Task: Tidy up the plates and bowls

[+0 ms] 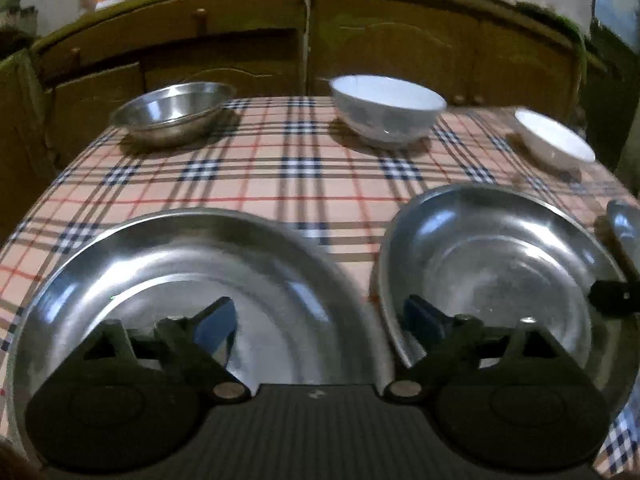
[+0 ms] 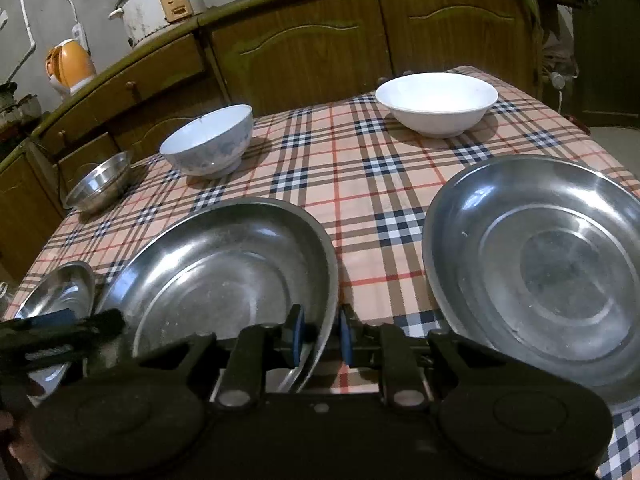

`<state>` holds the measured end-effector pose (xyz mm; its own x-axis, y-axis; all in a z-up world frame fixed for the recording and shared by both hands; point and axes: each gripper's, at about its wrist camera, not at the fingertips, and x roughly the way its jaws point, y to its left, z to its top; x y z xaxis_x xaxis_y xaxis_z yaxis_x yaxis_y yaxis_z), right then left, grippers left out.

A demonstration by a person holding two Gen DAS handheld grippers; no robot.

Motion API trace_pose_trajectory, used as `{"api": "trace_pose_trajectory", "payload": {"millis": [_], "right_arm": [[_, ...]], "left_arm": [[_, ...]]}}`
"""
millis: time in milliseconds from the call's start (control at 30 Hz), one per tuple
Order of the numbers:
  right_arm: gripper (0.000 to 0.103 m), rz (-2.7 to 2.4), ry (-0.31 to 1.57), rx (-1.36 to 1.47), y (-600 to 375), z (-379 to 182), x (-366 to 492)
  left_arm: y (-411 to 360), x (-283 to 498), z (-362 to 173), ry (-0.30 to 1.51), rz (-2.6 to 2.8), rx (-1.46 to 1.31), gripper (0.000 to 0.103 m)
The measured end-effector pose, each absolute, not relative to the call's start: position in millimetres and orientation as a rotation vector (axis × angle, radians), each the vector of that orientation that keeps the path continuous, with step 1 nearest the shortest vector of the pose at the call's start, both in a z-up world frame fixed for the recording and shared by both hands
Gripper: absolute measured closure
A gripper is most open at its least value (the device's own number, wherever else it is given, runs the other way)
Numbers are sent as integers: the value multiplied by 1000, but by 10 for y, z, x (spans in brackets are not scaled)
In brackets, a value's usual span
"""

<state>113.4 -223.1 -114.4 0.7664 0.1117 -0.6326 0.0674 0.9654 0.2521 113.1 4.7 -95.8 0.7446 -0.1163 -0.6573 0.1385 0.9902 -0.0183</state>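
- On the plaid-cloth table (image 2: pixel 360 168), near edge: 3 steel plates in a row, i.e. left plate (image 1: pixel 180 272), middle plate (image 2: pixel 232 272), right plate (image 2: pixel 540 260), all apart, none stacked yet
- R gripper (image 2: pixel 320 336): jaws nearly together, straddling the near-right rim of the middle plate. A slim gap shows each side of the rim, so it looks like no clamp on it
- L gripper (image 1: pixel 320 320): spread wide, nothing between the pads. One finger hangs over the left plate, the other over the middle plate's near-left rim
- Step, as I read it: plate sorting w/ the middle plate as the one in hand. Can't tell if it's being taken up or just set down
- Next move prob. needs a firm pinch on one rim, a lift clear of the cloth, then a flat set-down onto a neighbour plate. Thin slick rims, so a shallow bite may slip
- Bowls at the far side, well apart: steel bowl (image 1: pixel 172 120) far left, patterned bowl (image 2: pixel 208 144) mid, white bowl (image 2: pixel 436 104) far right. All upright, untouched, prob. to nest later
- In the way: the two grippers sit close at the middle plate and could knock each other. Plates lie near each other, so a tilted lift may clip the next rim
- Beyond the table: wood cabinets (image 2: pixel 304 48), rice cooker (image 2: pixel 160 4), orange kettle (image 2: pixel 70 64), none in the path
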Motion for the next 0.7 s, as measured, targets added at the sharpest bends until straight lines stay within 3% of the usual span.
{"api": "trace_pose_trajectory", "payload": {"millis": [167,500,567,700], "right_arm": [[55,70,700,254,-2162,-1133,1129],[56,-47,693,206,-2250,-1117,1151],[65,-105,691,191,-2323,-1098,1145],[65,-135,697,212,-2441,-1114,1119]], "left_arm": [[274,1044,-962,685,-156,54,7],[253,819,-826,621,-219,33,9],[258,784,-817,622,-207,14,9],[220,804,-879,644,-79,106,6]]}}
